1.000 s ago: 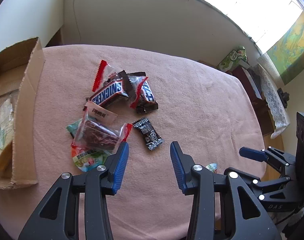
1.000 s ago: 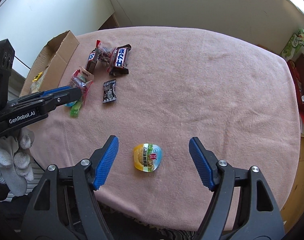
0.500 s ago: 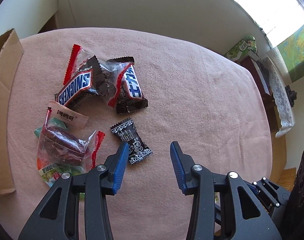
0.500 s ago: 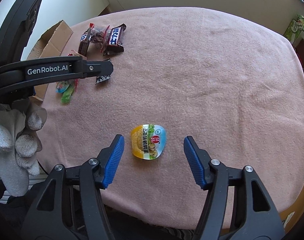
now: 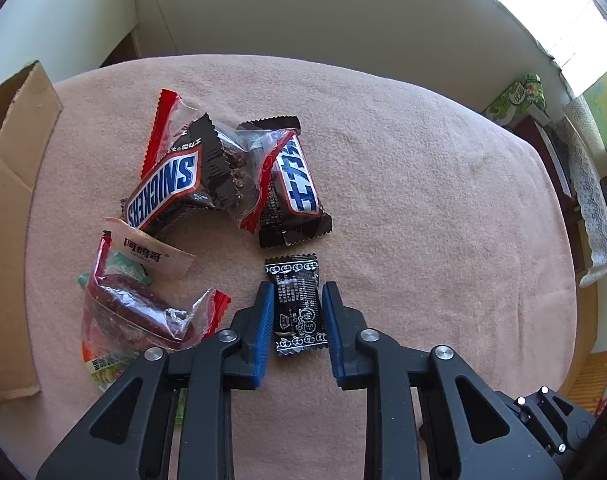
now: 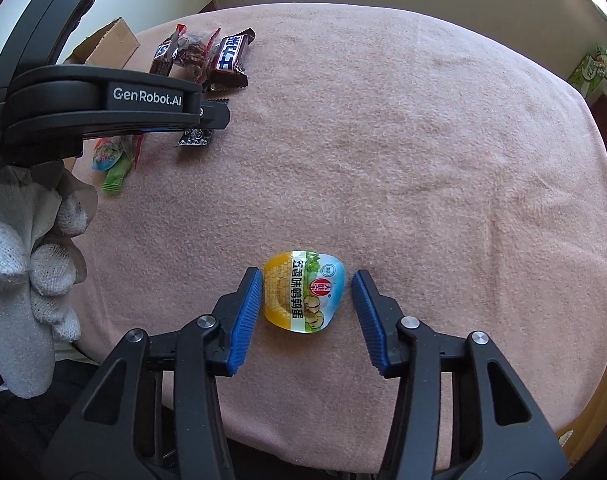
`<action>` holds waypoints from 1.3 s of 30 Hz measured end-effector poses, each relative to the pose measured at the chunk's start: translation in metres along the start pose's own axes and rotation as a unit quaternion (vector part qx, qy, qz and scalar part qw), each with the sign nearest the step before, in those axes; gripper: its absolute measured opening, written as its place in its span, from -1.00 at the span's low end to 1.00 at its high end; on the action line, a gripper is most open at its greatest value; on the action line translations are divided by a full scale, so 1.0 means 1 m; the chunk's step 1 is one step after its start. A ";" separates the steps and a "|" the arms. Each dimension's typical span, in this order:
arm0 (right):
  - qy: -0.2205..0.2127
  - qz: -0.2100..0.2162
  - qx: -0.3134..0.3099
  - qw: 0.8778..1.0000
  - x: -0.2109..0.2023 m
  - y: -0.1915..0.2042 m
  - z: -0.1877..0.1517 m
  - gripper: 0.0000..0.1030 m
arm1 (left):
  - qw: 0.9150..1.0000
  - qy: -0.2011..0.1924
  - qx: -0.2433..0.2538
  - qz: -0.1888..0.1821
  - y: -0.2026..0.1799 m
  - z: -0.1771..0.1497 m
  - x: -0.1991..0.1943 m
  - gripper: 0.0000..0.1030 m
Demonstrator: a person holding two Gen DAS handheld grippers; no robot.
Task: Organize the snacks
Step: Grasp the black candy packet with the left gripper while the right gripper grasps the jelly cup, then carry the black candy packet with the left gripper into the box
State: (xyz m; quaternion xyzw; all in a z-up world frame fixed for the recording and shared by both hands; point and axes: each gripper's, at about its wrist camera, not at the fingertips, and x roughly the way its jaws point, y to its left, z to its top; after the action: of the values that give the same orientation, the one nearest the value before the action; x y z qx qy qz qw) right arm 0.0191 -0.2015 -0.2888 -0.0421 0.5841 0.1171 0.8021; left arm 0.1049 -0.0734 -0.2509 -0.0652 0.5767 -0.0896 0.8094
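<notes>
Snacks lie on a pink cloth (image 5: 423,200) in two places: a cluster near the cardboard box (image 5: 11,208) and, well apart from it, one egg pack (image 6: 303,296) on its own. Both hands look to be at the pick-up step.

The left tongs (image 5: 295,312) stand apart around a small black candy (image 5: 299,304), a blue pad on either side, close to the wrapper's edges but not yet pressing, as far as I can tell. Just beyond the candy lies a Snickers bar (image 5: 163,188), a second bar with blue lettering (image 5: 295,192) and a clear pack of something dark between them; a sausage pack (image 5: 139,312) sits just left of the tongs.

The right tongs (image 6: 305,304) are apart too — wider — with the egg pack between the pads, the left pad nearly touching it and the right one a little clear.

Next, I judge, each pair must close squarely on its item and lift; the box seems the likely destination. The candy wrapper is thin and flat, so it may slip or crumple.
</notes>
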 end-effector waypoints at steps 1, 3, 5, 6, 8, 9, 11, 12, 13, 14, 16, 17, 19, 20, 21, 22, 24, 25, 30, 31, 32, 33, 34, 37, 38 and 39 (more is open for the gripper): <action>0.000 -0.001 -0.003 1.000 0.000 0.000 0.000 -0.13 | 1.000 -0.001 0.002 -0.003 0.001 0.000 0.000 -0.58; 0.000 -0.005 -0.008 1.000 0.004 0.006 0.004 -0.20 | 1.000 -0.003 0.009 -0.005 0.003 -0.001 -0.002 -0.58; -0.002 -0.007 -0.013 1.000 0.003 0.007 0.003 -0.24 | 1.000 -0.005 0.011 -0.007 0.006 -0.004 -0.004 -0.59; -0.004 -0.007 -0.014 1.000 0.003 0.007 0.002 -0.25 | 1.000 -0.005 0.008 -0.008 0.008 -0.005 -0.005 -0.59; -0.006 -0.005 -0.013 1.000 0.002 0.006 0.001 -0.27 | 1.000 -0.006 0.007 -0.010 0.009 -0.006 -0.007 -0.59; -0.006 -0.002 -0.011 1.000 0.001 0.005 0.001 -0.28 | 1.000 -0.006 0.007 -0.011 0.009 -0.007 -0.008 -0.59; -0.008 0.006 -0.003 1.000 0.000 -0.001 0.001 -0.30 | 1.000 -0.006 0.008 -0.014 0.008 -0.008 -0.011 -0.59; -0.009 0.009 -0.002 1.000 -0.001 -0.003 0.001 -0.31 | 1.000 -0.007 0.009 -0.016 0.008 -0.008 -0.012 -0.59; -0.009 0.011 -0.001 1.000 -0.002 -0.005 0.001 -0.31 | 1.000 -0.008 0.010 -0.018 0.008 -0.009 -0.015 -0.59; -0.010 0.012 0.000 1.000 -0.003 -0.006 0.001 -0.31 | 1.000 -0.009 0.011 -0.019 0.008 -0.011 -0.018 -0.59; -0.013 0.013 0.001 1.000 -0.006 -0.007 0.003 -0.32 | 1.000 -0.012 0.013 -0.022 0.007 -0.013 -0.022 -0.59; -0.015 0.014 0.001 1.000 -0.008 -0.008 0.004 -0.32 | 1.000 -0.013 0.013 -0.023 0.009 -0.015 -0.025 -0.59; -0.020 0.015 0.003 1.000 -0.014 -0.010 0.005 -0.33 | 0.999 -0.015 0.012 -0.027 0.010 -0.016 -0.030 -0.59; -0.023 0.016 0.005 1.000 -0.017 -0.010 0.006 -0.33 | 0.999 -0.015 0.012 -0.029 0.010 -0.016 -0.032 -0.59; -0.025 0.017 0.007 1.000 -0.021 -0.012 0.008 -0.33 | 0.999 -0.017 0.012 -0.032 0.010 -0.016 -0.034 -0.59; -0.028 0.018 0.008 0.999 -0.024 -0.012 0.009 -0.33 | 0.999 -0.017 0.012 -0.034 0.008 -0.016 -0.036 -0.59; -0.035 0.019 0.008 0.999 -0.030 -0.014 0.010 -0.33 | 0.999 -0.021 0.013 -0.036 0.008 -0.014 -0.042 -0.59; -0.038 0.020 0.007 0.999 -0.033 -0.014 0.012 -0.33 | 0.999 -0.024 0.014 -0.036 0.008 -0.014 -0.046 -0.59; -0.054 0.029 -0.004 0.998 -0.048 -0.005 0.024 -0.33 | 0.998 -0.040 0.003 -0.040 0.020 -0.012 -0.065 -0.59; -0.058 0.031 -0.007 0.998 -0.051 -0.003 0.027 -0.33 | 0.998 -0.042 -0.003 -0.043 0.023 -0.011 -0.068 -0.59; -0.061 0.034 -0.011 0.998 -0.053 0.001 0.030 -0.33 | 0.998 -0.044 -0.008 -0.045 0.027 -0.011 -0.072 -0.59; -0.064 0.035 -0.014 0.997 -0.054 0.006 0.033 -0.33 | 0.998 -0.047 -0.011 -0.044 0.030 -0.011 -0.076 -0.59; -0.067 0.038 -0.018 0.997 -0.056 0.009 0.036 -0.33 | 0.998 -0.051 -0.013 -0.043 0.033 -0.010 -0.079 -0.59; -0.076 0.045 -0.029 0.996 -0.060 0.024 0.046 -0.33 | 0.997 -0.062 -0.021 -0.040 0.044 -0.008 -0.089 -0.59; -0.079 0.048 -0.034 0.995 -0.062 0.029 0.049 -0.33 | 0.997 -0.065 -0.026 -0.039 0.047 -0.007 -0.091 -0.59; -0.081 0.051 -0.038 0.995 -0.064 0.033 0.052 -0.33 | 0.996 -0.069 -0.029 -0.037 0.050 -0.007 -0.094 -0.59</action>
State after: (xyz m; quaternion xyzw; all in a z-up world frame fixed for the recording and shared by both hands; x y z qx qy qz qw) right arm 0.0411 -0.1675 -0.2092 -0.0332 0.5137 0.1834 0.8375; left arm 0.0716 -0.0035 -0.1773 -0.1163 0.5189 -0.0981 0.8412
